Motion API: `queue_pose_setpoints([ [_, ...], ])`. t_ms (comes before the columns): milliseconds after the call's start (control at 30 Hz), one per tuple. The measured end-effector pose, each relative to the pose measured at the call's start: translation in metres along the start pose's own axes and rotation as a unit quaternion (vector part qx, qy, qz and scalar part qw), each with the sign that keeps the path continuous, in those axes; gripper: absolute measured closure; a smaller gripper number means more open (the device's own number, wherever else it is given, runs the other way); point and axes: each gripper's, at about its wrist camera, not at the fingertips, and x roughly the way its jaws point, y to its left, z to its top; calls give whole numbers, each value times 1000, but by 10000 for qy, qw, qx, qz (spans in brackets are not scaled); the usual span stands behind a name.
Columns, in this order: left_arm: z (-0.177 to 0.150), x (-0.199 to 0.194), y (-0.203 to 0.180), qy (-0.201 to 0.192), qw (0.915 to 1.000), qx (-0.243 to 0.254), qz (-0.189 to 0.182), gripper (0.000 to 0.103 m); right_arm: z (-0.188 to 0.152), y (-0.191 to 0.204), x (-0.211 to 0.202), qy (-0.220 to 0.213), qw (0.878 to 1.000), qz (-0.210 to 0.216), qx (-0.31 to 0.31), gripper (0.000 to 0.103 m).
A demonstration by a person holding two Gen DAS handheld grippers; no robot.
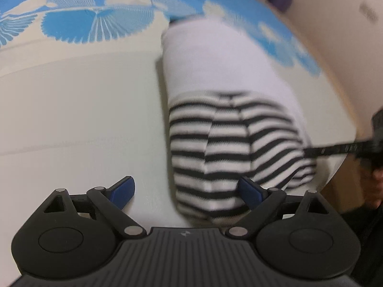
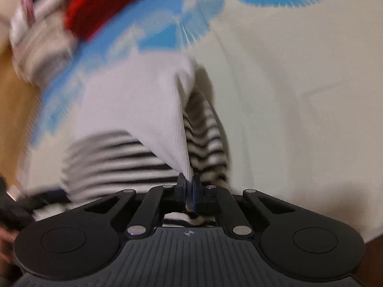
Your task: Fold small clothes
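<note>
A small garment [image 1: 227,95], white at the far end and black-and-white striped at the near end, lies on the cream bed sheet [image 1: 83,119]. My left gripper [image 1: 186,193] is open, its blue fingers wide apart at the striped near end, with nothing between them. In the right wrist view my right gripper [image 2: 189,186] is shut on a pulled-up white fold of the garment [image 2: 143,110], which rises into a taut ridge over the striped part [image 2: 115,157]. The right gripper's finger shows at the garment's right edge in the left wrist view [image 1: 335,149].
A blue and white patterned cover [image 1: 95,16] lies beyond the garment. A pile of clothes with a red piece [image 2: 103,7] sits at the far left in the right wrist view. Wood-coloured surface [image 2: 14,110] shows left of the bed.
</note>
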Motion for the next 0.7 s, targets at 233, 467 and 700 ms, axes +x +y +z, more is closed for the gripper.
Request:
queue_pose_setpoints([
  [233, 7, -16, 10, -173, 9997, -188, -25, 7, 14, 10, -6, -499, 9987, -13, 140, 64],
  [467, 54, -22, 27, -932, 9902, -956, -405, 7, 43, 14, 17, -780, 9948, 74, 655, 38],
  [700, 80, 50, 52, -648, 9656, -2254, -1120, 7, 57, 12, 48, -533, 9953, -186, 785, 38],
])
